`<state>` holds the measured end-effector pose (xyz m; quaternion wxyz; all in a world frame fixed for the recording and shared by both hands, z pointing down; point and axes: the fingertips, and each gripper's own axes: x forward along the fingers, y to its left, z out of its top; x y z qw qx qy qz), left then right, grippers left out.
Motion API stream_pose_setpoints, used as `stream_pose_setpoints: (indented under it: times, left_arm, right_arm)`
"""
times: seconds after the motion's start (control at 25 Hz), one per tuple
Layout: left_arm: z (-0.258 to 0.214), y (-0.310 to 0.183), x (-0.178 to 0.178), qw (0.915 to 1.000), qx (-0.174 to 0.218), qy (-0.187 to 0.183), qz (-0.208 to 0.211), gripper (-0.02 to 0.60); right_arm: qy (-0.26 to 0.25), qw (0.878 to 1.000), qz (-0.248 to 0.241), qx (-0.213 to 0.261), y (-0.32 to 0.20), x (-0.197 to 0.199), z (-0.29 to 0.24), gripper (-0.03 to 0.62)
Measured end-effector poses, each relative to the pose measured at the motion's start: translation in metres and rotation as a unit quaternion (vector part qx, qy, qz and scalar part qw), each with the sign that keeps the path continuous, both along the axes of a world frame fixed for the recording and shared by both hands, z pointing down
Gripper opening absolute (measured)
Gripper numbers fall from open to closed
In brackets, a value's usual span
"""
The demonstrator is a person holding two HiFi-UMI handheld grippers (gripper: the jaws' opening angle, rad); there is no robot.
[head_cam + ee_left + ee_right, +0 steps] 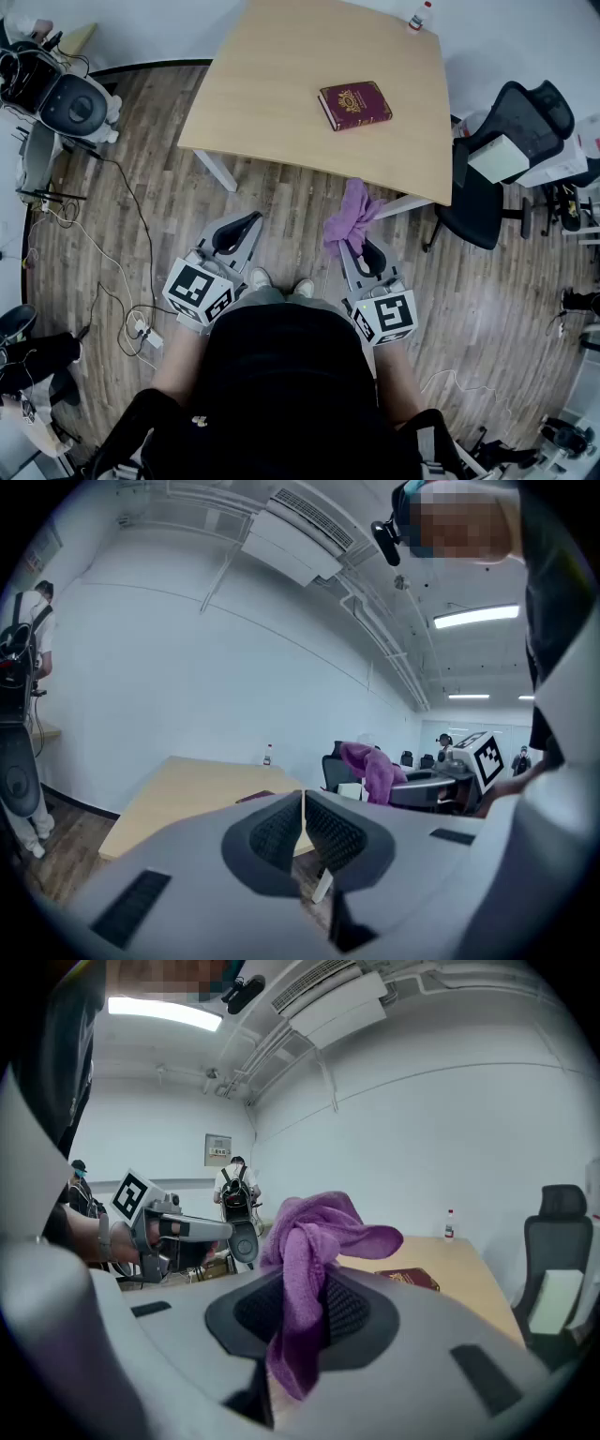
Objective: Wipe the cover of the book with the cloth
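Evidently wiping hasn't begun: the right gripper (364, 246) pinches the cloth (349, 214) in its fingers (354, 1312), short of the table (281, 94); the left gripper (242, 225) is closed, empty. The book (354, 104) lies on the table, well apart; next, I'd carry the cloth forward and down onto its cover.

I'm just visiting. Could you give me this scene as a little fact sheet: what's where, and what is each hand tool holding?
Book: dark red, closed, flat on the wooden table
Cloth: purple, bunched, above the floor in front of the table
Right gripper: jaws shut on the cloth
Left gripper: jaws together, nothing between them
Wiping: not yet begun
Also: small bottle at the table's far corner
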<state>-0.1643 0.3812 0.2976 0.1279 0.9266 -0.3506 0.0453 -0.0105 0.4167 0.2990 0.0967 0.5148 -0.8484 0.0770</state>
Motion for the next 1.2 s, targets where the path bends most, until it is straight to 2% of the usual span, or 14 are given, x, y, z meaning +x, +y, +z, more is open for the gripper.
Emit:
stream_pose_setpoints:
  times: [0.32, 0.48, 0.76, 0.96, 1.2]
  left_arm:
    - [0.007, -0.020, -0.027, 1.0000, -0.003, 0.004, 0.004, 0.028]
    - [0.012, -0.030, -0.044, 0.9999, -0.007, 0.015, 0.005, 0.028]
    - [0.029, -0.043, -0.075, 0.9993, -0.026, 0.023, 0.016, 0.028]
    - [0.043, -0.059, -0.080, 0.9988, -0.040, 0.019, 0.020, 0.028]
    - [0.053, -0.082, -0.059, 0.9984, -0.049, 0.003, 0.027, 0.028]
  right_arm:
    - [0.004, 1.000, 0.011, -0.001, -0.018, -0.023, 0.000, 0.095]
    - [-0.010, 0.999, 0.036, -0.012, -0.030, -0.028, 0.002, 0.098]
    - [0.018, 0.997, 0.076, -0.028, -0.046, -0.039, 0.010, 0.098]
    - [0.033, 0.995, 0.087, -0.030, -0.058, -0.038, 0.017, 0.100]
    - [0.022, 0.995, 0.091, -0.036, -0.089, -0.017, 0.029, 0.100]
